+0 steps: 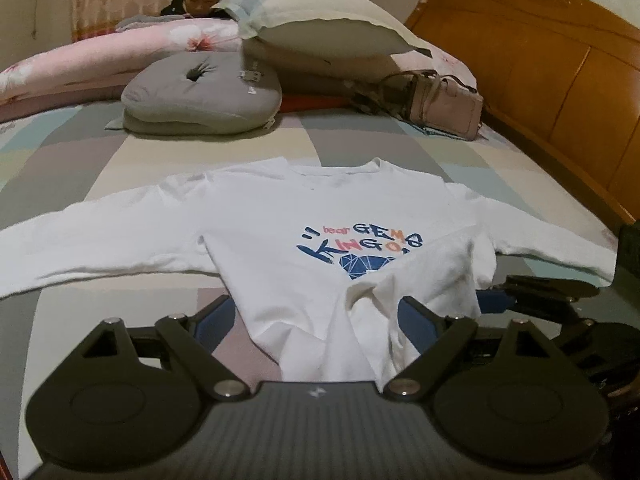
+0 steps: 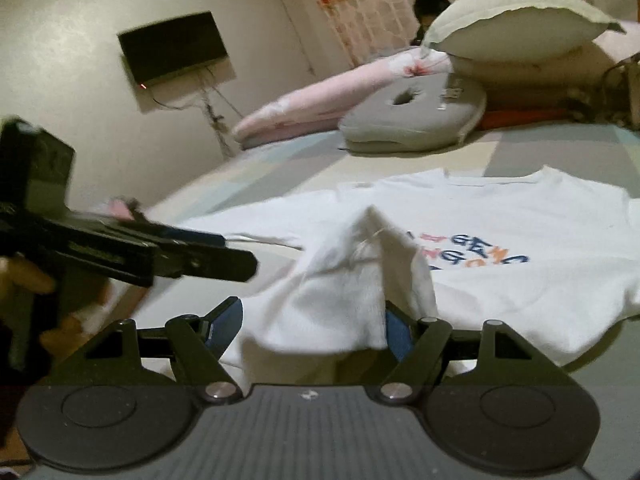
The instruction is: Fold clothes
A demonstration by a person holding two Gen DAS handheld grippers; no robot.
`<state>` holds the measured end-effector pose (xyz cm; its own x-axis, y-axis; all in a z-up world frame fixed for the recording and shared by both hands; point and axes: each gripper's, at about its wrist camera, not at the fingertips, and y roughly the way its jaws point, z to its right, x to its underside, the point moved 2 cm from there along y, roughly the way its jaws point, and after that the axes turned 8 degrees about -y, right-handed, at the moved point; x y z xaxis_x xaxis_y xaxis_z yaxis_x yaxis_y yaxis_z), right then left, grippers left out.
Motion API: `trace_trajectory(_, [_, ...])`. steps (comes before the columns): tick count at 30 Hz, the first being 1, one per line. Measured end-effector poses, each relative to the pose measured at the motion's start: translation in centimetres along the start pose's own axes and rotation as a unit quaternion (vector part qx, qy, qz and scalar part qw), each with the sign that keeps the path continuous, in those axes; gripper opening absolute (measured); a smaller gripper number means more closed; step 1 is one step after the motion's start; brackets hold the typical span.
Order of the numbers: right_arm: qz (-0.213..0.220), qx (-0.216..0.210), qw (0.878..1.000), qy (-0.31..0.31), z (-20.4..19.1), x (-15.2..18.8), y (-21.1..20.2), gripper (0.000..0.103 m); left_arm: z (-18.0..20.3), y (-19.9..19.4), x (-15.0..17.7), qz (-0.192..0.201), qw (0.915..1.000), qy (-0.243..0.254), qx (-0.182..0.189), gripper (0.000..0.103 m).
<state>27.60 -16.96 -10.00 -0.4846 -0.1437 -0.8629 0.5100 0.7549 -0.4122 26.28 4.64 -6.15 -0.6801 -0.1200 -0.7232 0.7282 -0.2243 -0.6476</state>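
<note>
Left wrist view: the left tongs point(image 1: 316, 312) stand wide apart, the hem of a white long-sleeved shirt point(image 1: 304, 216) lying loose between them, unpinched. The shirt lies face up on a checked bed point(image 1: 120, 152), sleeves spread, blue-and-orange lettering showing.

Right wrist view: the right tongs point(image 2: 314, 316) gape around a raised, bunched corner of the shirt point(image 2: 520, 216); whether the pads press it cannot be told.

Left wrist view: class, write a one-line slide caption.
White long-sleeved shirt spread on a checked bed, its hem between the open left gripper, grey cushion behind.
</note>
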Motion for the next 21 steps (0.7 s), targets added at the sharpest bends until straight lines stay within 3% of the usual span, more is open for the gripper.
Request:
trace_trajectory(2, [0.006,-0.02,0.999,0.028,0.5,-0.1,-0.1,0.074,0.0,-0.1,0.1,-0.002,1.0,-0.004,0.0,0.088])
trace_trajectory(3, [0.006,-0.02,0.999,0.039,0.6,0.0,-0.2,0.066,0.1,-0.2,0.2,-0.002,1.0,-0.003,-0.002,0.088])
trace_trajectory(5, [-0.004,-0.004,0.999,0.051,0.8,0.0,-0.3,0.032,0.2,-0.4,0.4,-0.003,1.0,-0.001,-0.004,0.088])
trace_trajectory(6, [-0.01,0.006,0.998,0.054,0.8,0.1,-0.6,0.008,0.4,-0.5,0.5,-0.004,1.0,-0.001,-0.004,0.088])
trace_trajectory(10, [-0.036,0.063,0.996,0.046,0.0,0.8,-3.0,0.007,1.1,-1.3,1.2,-0.005,1.0,0.005,-0.001,0.088])
trace_trajectory(15, [-0.039,0.111,0.993,0.034,-1.3,1.5,-9.0,0.007,2.2,-2.3,2.4,-0.015,0.9998,0.006,0.011,0.088])
trace_trajectory(21, [-0.059,0.172,0.982,0.06,-1.1,3.9,-15.2,0.007,3.7,-2.9,4.2,-0.04,0.9989,0.014,0.02,0.088])
